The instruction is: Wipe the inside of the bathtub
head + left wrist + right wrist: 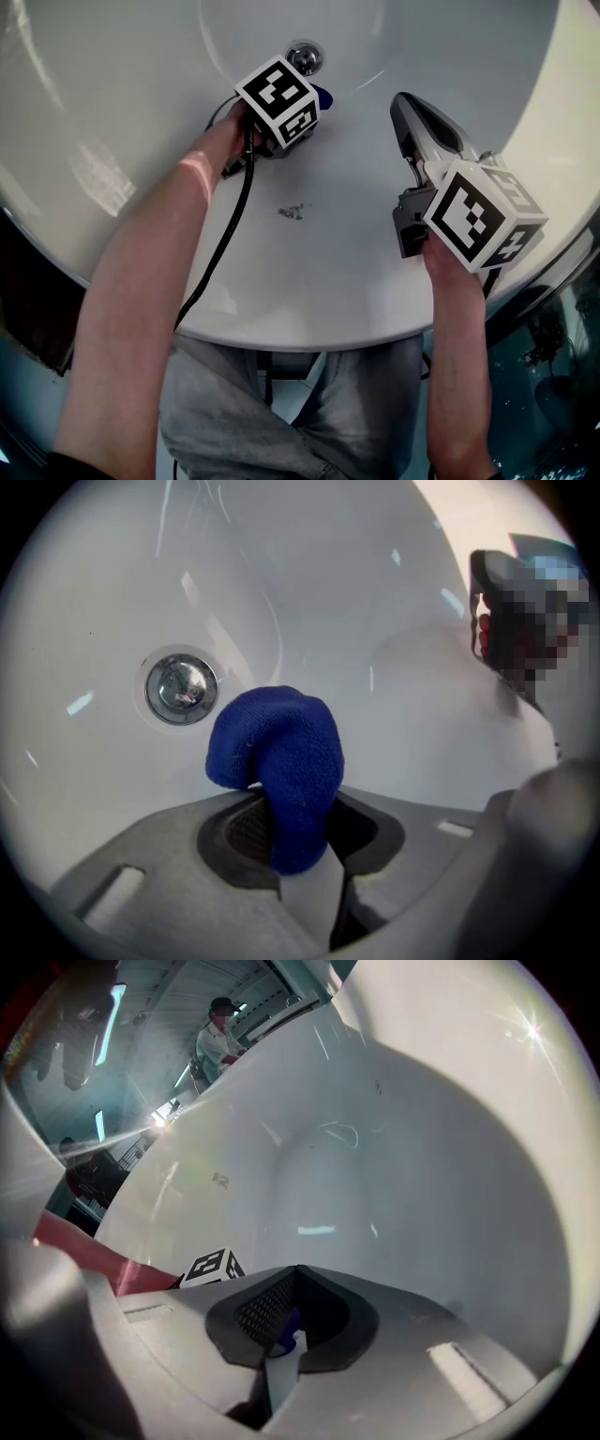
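Left gripper view shows the left gripper [302,829] with its fingers clamped on a blue cloth [281,747]. The bunched end sticks out ahead, likely as the wiping pad, near the drain [181,687] low in the tub [394,611]. The right gripper [295,1279] hovers aside, fingers together and empty. The white enamel is glossy, with some specks [292,212]. A bright hall lies beyond the rim.

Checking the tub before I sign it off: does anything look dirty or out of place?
Yes: a small patch of dark specks sits on the white bathtub, nearer the person than the drain and the blue cloth in the left tool. Nothing else stands out.
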`<state>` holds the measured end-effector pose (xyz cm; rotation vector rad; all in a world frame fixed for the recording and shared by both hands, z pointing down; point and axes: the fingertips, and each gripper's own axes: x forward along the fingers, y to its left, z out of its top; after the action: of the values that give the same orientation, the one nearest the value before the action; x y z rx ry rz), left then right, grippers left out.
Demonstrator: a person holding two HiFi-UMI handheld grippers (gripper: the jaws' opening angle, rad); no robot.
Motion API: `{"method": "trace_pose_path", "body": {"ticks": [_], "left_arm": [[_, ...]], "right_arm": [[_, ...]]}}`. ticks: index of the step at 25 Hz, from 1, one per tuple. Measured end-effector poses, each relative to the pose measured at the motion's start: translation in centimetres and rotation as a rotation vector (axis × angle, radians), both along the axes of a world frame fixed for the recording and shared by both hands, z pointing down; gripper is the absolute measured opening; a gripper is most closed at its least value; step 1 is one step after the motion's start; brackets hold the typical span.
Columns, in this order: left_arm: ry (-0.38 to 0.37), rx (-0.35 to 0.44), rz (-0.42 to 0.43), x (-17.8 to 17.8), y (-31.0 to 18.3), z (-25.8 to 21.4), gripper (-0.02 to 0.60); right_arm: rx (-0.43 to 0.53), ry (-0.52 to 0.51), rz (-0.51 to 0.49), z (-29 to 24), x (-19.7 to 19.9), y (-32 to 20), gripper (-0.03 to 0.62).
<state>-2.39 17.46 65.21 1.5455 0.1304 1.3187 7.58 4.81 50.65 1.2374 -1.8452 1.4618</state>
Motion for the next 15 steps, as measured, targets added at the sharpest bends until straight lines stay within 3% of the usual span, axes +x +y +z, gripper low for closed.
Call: {"method": "trace_pose_path", "body": {"ticks": [11,15], "left_arm": [[0.011,-0.028,-0.031,0.2,1.5,-3.5,0.130],[0.010,-0.026,-0.060,0.2,1.9,-4.7,0.130]], "right_arm": [[0.005,0.015,0.012,-2.0,1.6,0.0,0.006],[-0.036,0.013,-0.007,-1.4,1.2,0.8,0.006]]}}
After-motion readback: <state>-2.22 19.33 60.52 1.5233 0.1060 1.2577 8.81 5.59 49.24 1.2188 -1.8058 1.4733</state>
